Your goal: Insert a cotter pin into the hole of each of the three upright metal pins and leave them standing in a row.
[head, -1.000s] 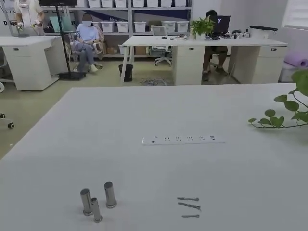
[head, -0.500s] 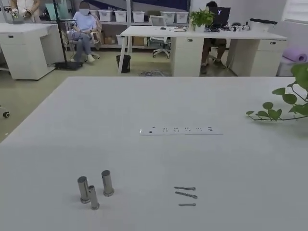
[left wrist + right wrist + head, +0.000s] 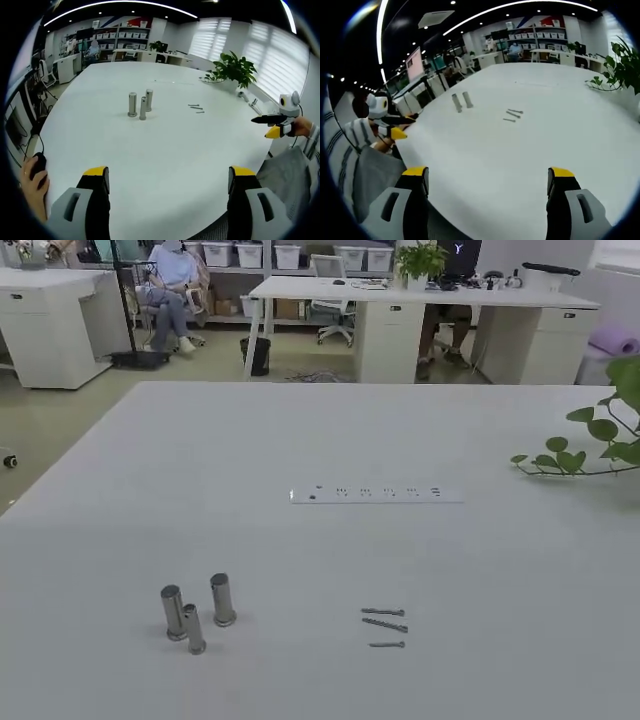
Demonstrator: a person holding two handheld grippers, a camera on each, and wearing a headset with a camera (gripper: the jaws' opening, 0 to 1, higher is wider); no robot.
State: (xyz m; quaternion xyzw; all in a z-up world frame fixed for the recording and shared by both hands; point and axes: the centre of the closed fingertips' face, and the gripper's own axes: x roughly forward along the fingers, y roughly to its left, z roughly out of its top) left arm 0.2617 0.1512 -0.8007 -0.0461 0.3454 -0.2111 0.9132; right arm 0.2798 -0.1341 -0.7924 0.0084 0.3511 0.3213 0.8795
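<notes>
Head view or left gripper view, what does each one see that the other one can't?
Head view's extras: a black bin and a purple roll. Left gripper view's extras: the open left gripper, the right gripper, a hand on a mouse. Shared: three upright metal pins, three cotter pins lying flat, the plant.

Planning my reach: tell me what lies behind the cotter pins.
A white power strip lies flat farther back on the table, beyond the cotter pins. Nothing covers it.
</notes>
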